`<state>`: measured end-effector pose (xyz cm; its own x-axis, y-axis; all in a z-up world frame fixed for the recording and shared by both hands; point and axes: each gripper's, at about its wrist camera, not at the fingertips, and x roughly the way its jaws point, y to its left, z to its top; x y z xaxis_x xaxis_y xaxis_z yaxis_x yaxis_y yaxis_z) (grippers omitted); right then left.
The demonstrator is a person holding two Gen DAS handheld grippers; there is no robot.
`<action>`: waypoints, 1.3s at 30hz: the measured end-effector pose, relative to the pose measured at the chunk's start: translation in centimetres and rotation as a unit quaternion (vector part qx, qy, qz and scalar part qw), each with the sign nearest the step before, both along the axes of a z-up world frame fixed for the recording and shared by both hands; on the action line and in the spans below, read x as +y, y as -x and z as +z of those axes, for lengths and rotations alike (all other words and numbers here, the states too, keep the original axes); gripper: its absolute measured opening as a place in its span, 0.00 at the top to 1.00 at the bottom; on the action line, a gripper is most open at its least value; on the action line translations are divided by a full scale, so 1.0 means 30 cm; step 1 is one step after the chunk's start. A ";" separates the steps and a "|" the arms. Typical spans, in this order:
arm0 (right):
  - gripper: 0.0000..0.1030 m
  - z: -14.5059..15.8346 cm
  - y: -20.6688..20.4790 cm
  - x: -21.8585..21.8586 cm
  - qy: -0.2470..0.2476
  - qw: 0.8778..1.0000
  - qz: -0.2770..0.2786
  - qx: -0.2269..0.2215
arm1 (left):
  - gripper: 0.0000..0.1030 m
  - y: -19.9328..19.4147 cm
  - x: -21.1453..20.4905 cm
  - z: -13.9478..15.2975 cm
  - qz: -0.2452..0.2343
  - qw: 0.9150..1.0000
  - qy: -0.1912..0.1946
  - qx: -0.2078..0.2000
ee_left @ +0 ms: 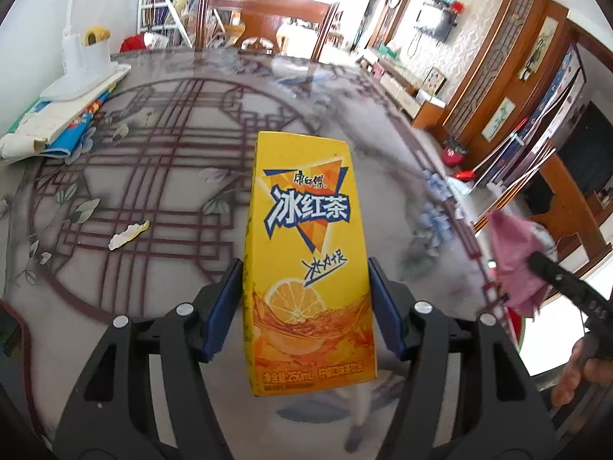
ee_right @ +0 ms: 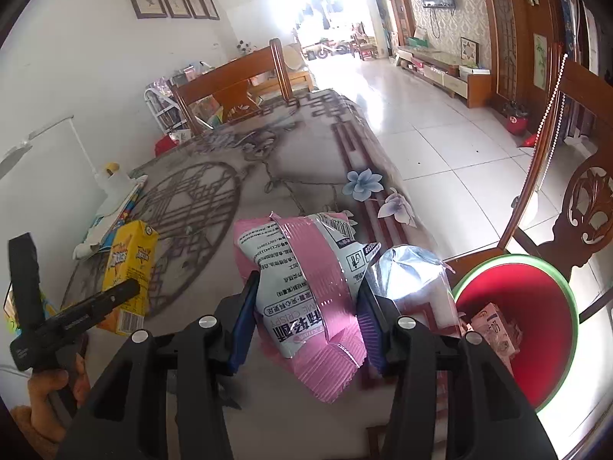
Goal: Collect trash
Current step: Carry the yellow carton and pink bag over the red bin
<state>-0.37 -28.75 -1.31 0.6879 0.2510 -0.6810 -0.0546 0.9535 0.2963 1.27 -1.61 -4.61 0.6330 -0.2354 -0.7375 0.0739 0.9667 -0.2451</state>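
Patterned cloth covers the table (ee_left: 161,145), with a torn paper scrap (ee_left: 128,234) lying on it. Above the cloth, the left gripper (ee_left: 304,306) is clamped on a yellow drink carton (ee_left: 306,253), upright between its blue pads. To the right, the right gripper (ee_right: 306,322) grips a crumpled pink snack bag (ee_right: 306,287) just beside the red bin (ee_right: 525,326), which stands off the table's edge and holds a pink carton.
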 end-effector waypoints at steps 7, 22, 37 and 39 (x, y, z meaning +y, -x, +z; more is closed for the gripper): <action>0.55 0.000 -0.001 -0.047 -0.015 1.000 -0.013 0.000 | 0.40 0.063 -0.107 0.024 -0.010 0.999 0.036 -0.013; 0.55 0.001 0.029 -0.173 -0.030 0.999 -0.044 -0.001 | 0.40 0.095 -0.282 0.019 -0.043 0.997 0.057 0.005; 0.55 0.013 0.064 -0.314 -0.070 0.993 -0.099 -0.008 | 0.40 0.121 -0.427 0.061 -0.075 0.996 0.052 0.000; 0.55 0.009 0.071 -0.345 -0.078 0.991 -0.110 -0.006 | 0.40 0.119 -0.450 0.064 -0.079 0.996 0.050 -0.001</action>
<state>-2.51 -39.10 -1.02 0.7449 0.1955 -0.6379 0.1452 0.8857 0.4410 -2.31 -15.12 -2.70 0.5830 -0.4048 -0.7044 0.2237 0.9135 -0.3398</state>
